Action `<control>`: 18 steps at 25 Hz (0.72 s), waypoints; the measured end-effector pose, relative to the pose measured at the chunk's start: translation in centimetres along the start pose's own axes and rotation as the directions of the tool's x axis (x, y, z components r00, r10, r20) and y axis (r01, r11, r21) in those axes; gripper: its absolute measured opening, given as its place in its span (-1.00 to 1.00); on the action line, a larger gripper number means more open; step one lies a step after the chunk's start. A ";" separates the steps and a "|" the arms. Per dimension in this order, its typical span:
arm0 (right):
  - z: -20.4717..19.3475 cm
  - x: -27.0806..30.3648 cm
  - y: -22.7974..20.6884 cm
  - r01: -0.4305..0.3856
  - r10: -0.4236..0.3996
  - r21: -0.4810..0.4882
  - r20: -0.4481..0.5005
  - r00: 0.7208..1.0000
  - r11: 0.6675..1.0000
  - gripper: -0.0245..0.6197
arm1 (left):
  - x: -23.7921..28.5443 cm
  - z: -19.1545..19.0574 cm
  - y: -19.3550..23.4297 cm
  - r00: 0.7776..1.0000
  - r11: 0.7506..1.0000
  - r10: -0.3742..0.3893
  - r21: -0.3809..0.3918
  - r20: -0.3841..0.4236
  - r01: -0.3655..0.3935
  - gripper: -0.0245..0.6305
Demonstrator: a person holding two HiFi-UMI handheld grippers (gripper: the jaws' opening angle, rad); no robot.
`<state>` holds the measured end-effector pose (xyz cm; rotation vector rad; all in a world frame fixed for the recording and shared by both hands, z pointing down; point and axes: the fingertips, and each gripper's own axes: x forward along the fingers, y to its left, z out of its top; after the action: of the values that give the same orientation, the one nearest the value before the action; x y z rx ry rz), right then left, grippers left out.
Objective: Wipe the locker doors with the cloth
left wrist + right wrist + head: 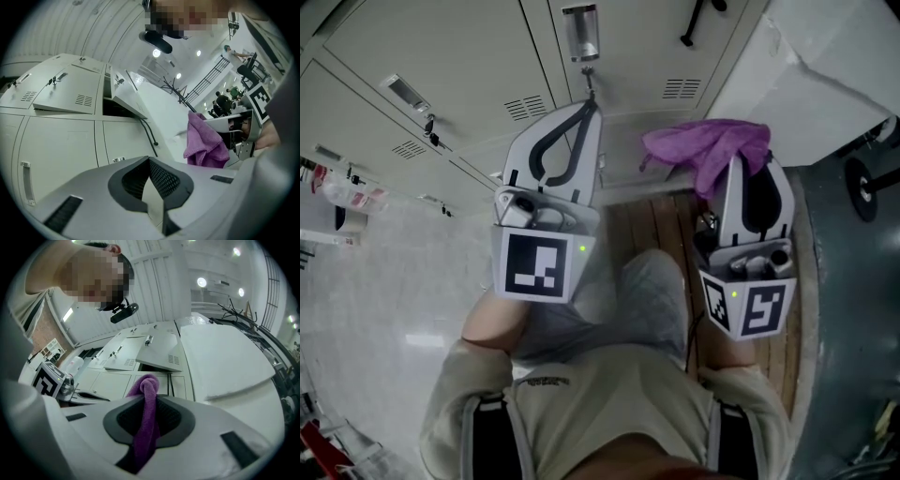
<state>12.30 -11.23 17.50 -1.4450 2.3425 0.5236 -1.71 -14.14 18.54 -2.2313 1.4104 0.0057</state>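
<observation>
Pale grey locker doors [478,56] fill the top of the head view. One door [157,352] stands ajar in the right gripper view, and it also shows as an ajar door [70,91] in the left gripper view. My right gripper [736,167] is shut on a purple cloth [705,145], which bunches over its tips and runs as a thick fold [147,423] between the jaws. The cloth [204,140] hangs near the lockers. My left gripper [589,105] is shut on nothing, its tips close to a lower locker door [61,136].
A person's knee [652,291] sits between the two grippers over wooden slats [661,220]. A metal latch [581,33] hangs above the left gripper. Bottles [342,192] stand at the left, a white panel [806,84] and a black wheel [862,183] at the right.
</observation>
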 end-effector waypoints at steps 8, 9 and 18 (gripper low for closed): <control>-0.6 -0.2 -0.1 -0.001 0.001 -0.002 -0.023 1.000 1.000 -0.77 | 0.1 -0.4 -0.3 1.000 1.000 -0.006 -0.004 -0.010 0.006 -0.92; -0.6 -0.2 -0.1 -0.003 0.003 -0.001 -0.024 1.000 1.000 -0.77 | 0.1 -0.5 -0.3 1.000 1.000 -0.008 -0.004 -0.013 0.008 -0.92; -0.8 -0.2 0.0 -0.012 0.012 0.005 -0.032 0.999 1.000 -0.77 | 0.2 -0.8 -0.6 1.000 1.000 -0.014 -0.011 -0.028 0.013 -0.92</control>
<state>12.28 -11.41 18.30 -1.4481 2.3768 0.5013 -1.35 -14.43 19.39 -2.2575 1.4130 -0.0227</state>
